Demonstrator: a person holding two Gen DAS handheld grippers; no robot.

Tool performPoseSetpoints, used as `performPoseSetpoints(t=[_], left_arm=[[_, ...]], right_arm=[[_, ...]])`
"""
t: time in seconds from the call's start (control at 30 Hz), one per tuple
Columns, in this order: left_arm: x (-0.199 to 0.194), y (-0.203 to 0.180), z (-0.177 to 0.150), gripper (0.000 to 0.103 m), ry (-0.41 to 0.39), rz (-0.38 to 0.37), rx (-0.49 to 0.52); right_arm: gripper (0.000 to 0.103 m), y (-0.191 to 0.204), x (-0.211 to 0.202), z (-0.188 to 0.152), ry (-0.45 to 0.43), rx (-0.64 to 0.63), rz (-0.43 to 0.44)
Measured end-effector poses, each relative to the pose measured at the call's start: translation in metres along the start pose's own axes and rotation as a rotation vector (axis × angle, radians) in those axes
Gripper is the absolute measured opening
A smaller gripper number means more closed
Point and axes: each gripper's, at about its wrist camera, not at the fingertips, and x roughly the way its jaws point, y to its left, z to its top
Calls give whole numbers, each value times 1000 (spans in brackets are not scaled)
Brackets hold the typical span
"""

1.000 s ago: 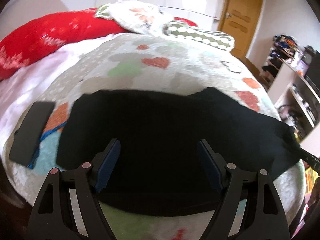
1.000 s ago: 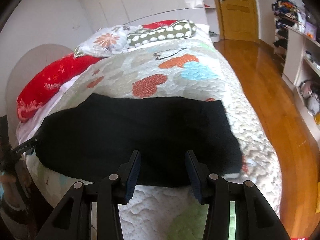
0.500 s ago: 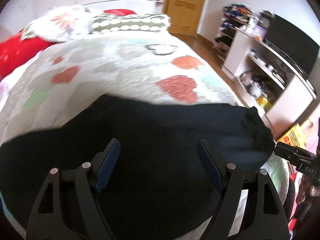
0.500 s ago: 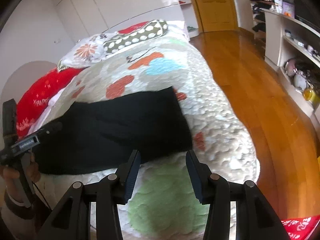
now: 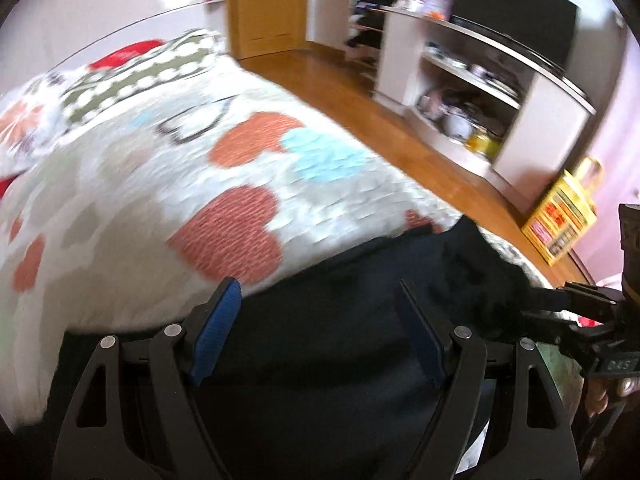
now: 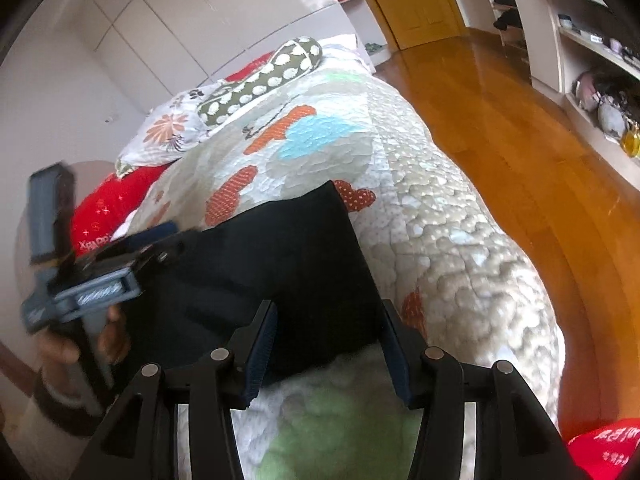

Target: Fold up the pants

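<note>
The black pants lie flat on the heart-patterned quilt. My left gripper is open, its blue-padded fingers spread over the dark cloth near its far edge. In the right wrist view the pants end in a square corner near the bed's front edge. My right gripper is open and straddles that near right corner, holding nothing. The left gripper shows at the left of the right wrist view, over the pants. The right gripper's body shows at the right edge of the left wrist view.
Pillows and a red cushion lie at the bed's head. Wooden floor runs along the bed's right side. A shelf unit with clutter and a yellow box stand by the wall.
Both grippers have swung right toward the right end of the pants. The left gripper now sits close beside the right one. Both stay open.
</note>
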Motion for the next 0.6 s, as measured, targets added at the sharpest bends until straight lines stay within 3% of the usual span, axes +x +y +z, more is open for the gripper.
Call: performPoseSetpoints(t=[0.27,0.5,0.57,0.6], left_arm=[[51,-13,22,79,94,-80,81],[63,-12,31,79,112,-150,86],[63,-17,30,72,112,-165,116],[63,-20,30,61,112,-177,129]], right_arm=[[58,-14,-6,-10,6,9,70],[64,-15,11,-4,-23,6,94],[64,-13,15,-2,-24,-12,89],[64,-11,17,-1,-23,-23,85]])
